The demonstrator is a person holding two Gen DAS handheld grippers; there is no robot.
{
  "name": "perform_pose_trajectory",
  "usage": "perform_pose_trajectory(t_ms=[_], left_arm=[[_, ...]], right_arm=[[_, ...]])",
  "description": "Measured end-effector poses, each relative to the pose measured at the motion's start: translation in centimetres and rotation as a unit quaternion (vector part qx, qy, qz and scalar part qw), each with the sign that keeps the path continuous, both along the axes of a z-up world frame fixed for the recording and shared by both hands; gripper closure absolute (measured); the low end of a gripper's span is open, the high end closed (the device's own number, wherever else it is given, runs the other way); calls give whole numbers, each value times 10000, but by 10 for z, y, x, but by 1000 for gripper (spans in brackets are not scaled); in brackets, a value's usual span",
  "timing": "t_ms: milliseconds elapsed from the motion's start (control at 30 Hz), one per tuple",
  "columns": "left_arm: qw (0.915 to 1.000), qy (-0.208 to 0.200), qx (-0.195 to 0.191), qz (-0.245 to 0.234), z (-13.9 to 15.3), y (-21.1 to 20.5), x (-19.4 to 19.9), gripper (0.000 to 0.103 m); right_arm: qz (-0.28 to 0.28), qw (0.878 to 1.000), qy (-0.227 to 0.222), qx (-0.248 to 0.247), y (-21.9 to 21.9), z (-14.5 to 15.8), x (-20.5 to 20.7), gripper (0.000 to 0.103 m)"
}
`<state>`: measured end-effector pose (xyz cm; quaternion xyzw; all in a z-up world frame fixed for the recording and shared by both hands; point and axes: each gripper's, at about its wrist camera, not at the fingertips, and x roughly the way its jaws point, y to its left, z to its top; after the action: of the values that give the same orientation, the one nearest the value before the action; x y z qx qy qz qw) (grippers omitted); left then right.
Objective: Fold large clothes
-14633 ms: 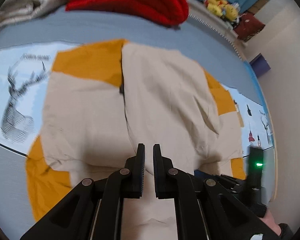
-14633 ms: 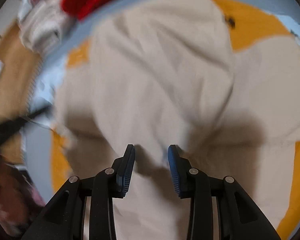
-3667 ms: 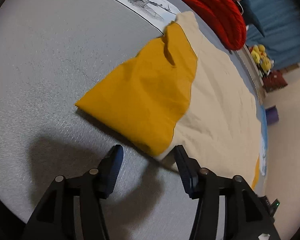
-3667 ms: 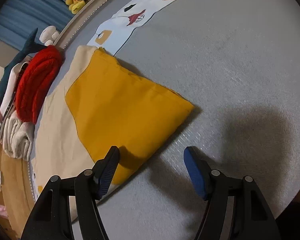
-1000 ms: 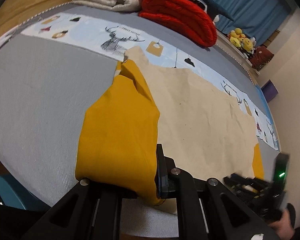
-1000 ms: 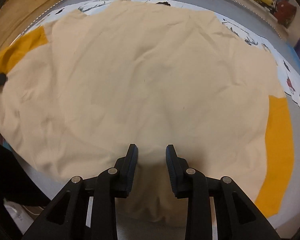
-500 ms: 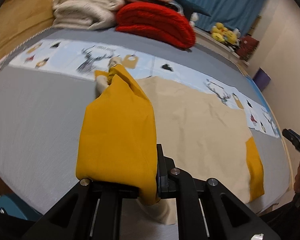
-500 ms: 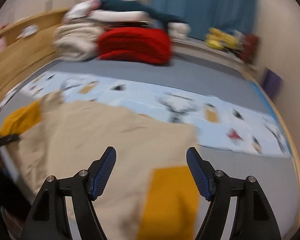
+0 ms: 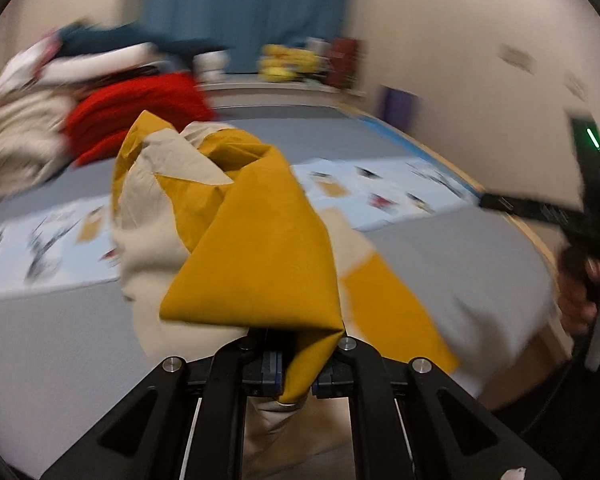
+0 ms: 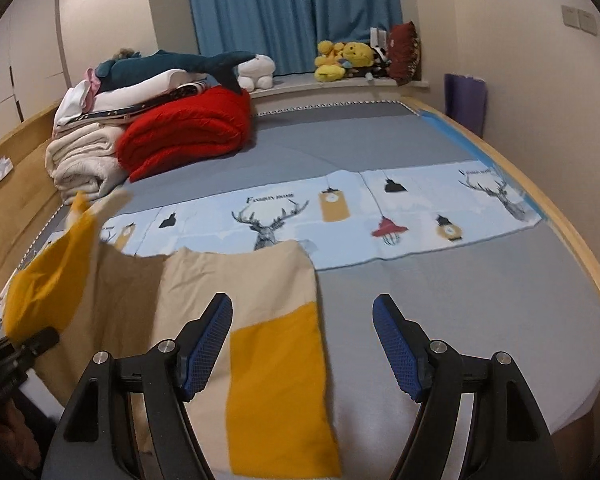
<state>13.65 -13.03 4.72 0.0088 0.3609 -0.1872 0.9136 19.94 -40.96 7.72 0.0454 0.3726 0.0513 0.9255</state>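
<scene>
A large beige garment with mustard-yellow panels lies on the grey bed. My left gripper is shut on a bunched yellow and beige end of the garment, which it holds up above the bed. From the right wrist view, that lifted end hangs at the far left above the left gripper. My right gripper is open and holds nothing. It hovers over the garment's near yellow panel. The right gripper and a hand show at the right edge of the left wrist view.
Folded red and white blankets with a shark plush are stacked at the far left. A printed deer strip crosses the bed. The wooden bed frame runs along the right; plush toys sit on the sill.
The left gripper has lifted the yellow end and carried it up and across over the garment. The right gripper's jaws have opened wide and it has risen off the beige cloth.
</scene>
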Motion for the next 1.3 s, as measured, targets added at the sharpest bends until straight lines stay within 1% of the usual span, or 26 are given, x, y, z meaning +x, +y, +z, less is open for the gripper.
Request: perform_pose_trajectory(t_ms=[33,100,167,200,267,333,367,400,467,533,600,667,767,833,867,900,967,1000,1033,1067,1100,1133,1167,1200,1233,1300], left_arm=[[9992,108,100,-362,-8,-22,-1,97],[9943,464,261,-927,-29,-53,-2,96],[9847,956,436,-1389,-52,-76,-1,90],[9790,1259,476,-1534,-63,-82,0,88],[9737,1582,391,-1590,-71,-82,0,80],[9731,1614,137,-1640,-62,-69,-2,74],[9730,1611,-15,-1654,-55,-60,-3,72],[9730,1614,-141,-1643,-49,-55,-2,67],[9736,1556,-569,-1570,-35,-36,-6,61],[9744,1522,-776,-1458,-27,-20,-9,60],[9798,1415,-726,-1209,-21,-7,-12,60],[9850,1325,-599,-924,-20,2,-9,60],[9899,1350,-247,-349,-27,20,0,60],[9898,1420,-69,9,-35,33,4,60],[9891,1462,-40,192,-38,40,8,60],[9879,1510,-33,342,-40,48,11,60],[9846,1633,-2,620,-46,58,18,60],[9835,1677,-22,683,-50,62,17,60],[9814,1758,-89,765,-52,65,19,60],[9802,1809,-142,797,-55,68,19,60],[9788,1865,-195,820,-57,68,21,60],[9780,1901,-221,825,-59,65,23,60],[9777,1925,-232,803,-61,63,22,60],[9778,1936,-239,762,-61,62,22,60],[9781,1943,-244,709,-61,59,22,60],[9781,1970,-238,627,-62,55,22,60]], right_arm=[[41,9999,38,104,-5,-1,-2,30],[123,9996,131,206,-10,-5,-3,30],[290,9990,192,275,-9,-8,-5,30],[366,9986,208,310,-6,-9,-5,30],[566,9971,279,418,1,-12,-6,30],[759,9948,387,564,8,-16,-4,30],[914,9922,491,686,15,-19,-2,30],[1015,9905,562,740,21,-22,-1,30],[1216,9867,718,806,34,-29,2,30],[1380,9822,923,876,46,-37,4,30],[1509,9767,1291,818,61,-51,6,30],[1542,9721,1662,596,73,-68,7,30],[1527,9633,2201,187,85,-94,8,31],[1603,9568,2426,-6,90,-107,4,44],[1679,9537,2493,-101,93,-112,2,67],[1754,9521,2501,-139,95,-112,0,94],[1993,9526,2279,-285,100,-106,-9,99],[2036,9570,2054,-220,98,-95,-13,99],[1999,9616,1882,-17,92,-85,-14,100],[1880,9684,1583,429,76,-67,-16,100],[1781,9721,1389,629,67,-56,-17,100],[1623,9775,1098,778,52,-44,-21,100],[1528,9804,958,793,43,-38,-24,100],[1407,9825,899,829,31,-35,-27,100],[1316,9829,961,854,23,-38,-27,100],[974,9829,1443,604,7,-61,-25,100]])
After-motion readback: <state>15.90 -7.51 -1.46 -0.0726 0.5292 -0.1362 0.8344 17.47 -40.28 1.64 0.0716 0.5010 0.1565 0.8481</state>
